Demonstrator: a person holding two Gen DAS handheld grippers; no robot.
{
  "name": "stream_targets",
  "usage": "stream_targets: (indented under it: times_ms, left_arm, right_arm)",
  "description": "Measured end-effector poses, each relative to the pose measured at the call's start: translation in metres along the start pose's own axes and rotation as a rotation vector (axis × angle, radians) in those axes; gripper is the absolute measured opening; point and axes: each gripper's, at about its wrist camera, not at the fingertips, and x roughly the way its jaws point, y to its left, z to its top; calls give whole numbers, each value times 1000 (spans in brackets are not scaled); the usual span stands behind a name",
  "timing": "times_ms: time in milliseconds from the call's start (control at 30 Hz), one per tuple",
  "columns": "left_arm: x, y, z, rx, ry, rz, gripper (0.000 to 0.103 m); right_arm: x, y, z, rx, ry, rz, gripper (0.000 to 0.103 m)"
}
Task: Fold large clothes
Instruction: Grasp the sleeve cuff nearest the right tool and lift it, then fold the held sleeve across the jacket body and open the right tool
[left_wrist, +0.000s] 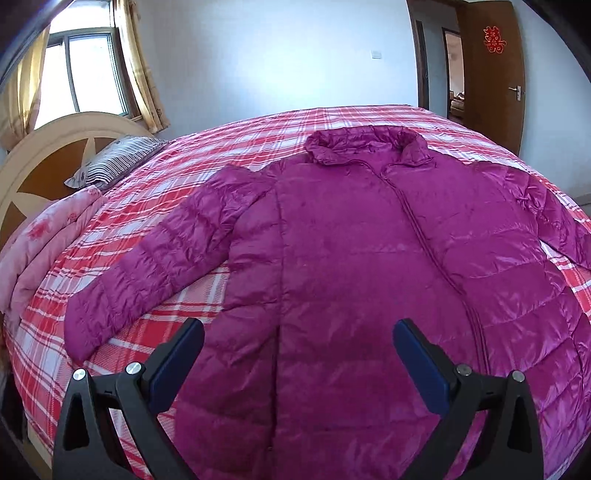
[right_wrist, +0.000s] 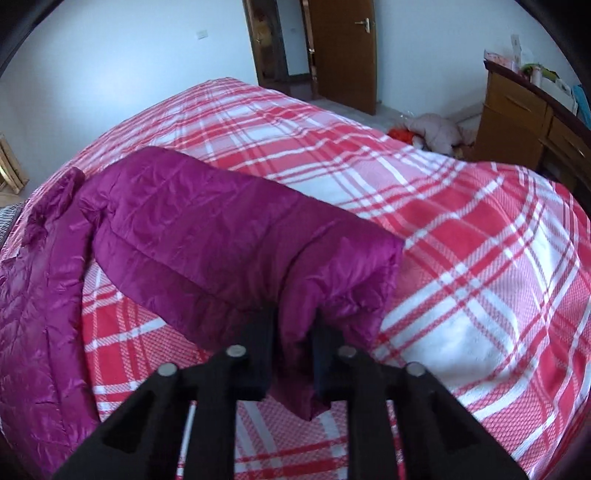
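A magenta puffer jacket (left_wrist: 354, 258) lies flat, front up and zipped, on a bed with a red and white plaid cover (left_wrist: 155, 310). Its collar points to the far side. Its left sleeve (left_wrist: 166, 254) lies spread out on the cover. My left gripper (left_wrist: 298, 332) is open and empty, hovering over the jacket's lower body. In the right wrist view my right gripper (right_wrist: 293, 328) is shut on the cuff end of the other sleeve (right_wrist: 229, 236), lifting it off the plaid cover (right_wrist: 461, 229). The jacket's body (right_wrist: 33, 295) shows at the left.
A striped pillow (left_wrist: 114, 160) and a folded pink quilt (left_wrist: 48, 236) lie by the headboard (left_wrist: 40, 155) at the left. A window with curtains (left_wrist: 88, 70) is behind. A wooden door (left_wrist: 491, 74) and a wooden dresser (right_wrist: 524, 114) stand past the bed, with clutter on the floor (right_wrist: 432, 134).
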Motion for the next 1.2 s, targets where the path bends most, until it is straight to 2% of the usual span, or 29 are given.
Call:
stream_targets:
  times_ms: [33, 133, 267, 467, 633, 867, 1033, 1200]
  left_arm:
    - [-1, 4, 1, -6, -4, 3, 102]
    - [-5, 18, 7, -39, -17, 9, 102]
    - [-9, 34, 14, -80, -37, 7, 102]
    - [-6, 49, 11, -101, -31, 18, 102]
    - [-1, 64, 8, -124, -21, 37, 102]
    - [5, 85, 10, -193, -4, 59, 102]
    - [9, 98, 13, -201, -4, 85, 102]
    - [16, 103, 19, -202, 3, 104, 102]
  right_arm:
    - [-6, 2, 3, -5, -23, -10, 15]
    - [-48, 20, 26, -91, -168, -54, 13]
    - [-106, 87, 57, -327, -353, -101, 13]
    - [-132, 191, 71, -590, -452, -57, 12]
    - [-124, 265, 44, -778, -473, -1, 12]
    - [-91, 356, -10, -998, -426, 107, 12]
    - [-55, 405, -43, -1090, -377, 160, 12]
    - [-27, 437, -69, -1118, -301, 212, 13]
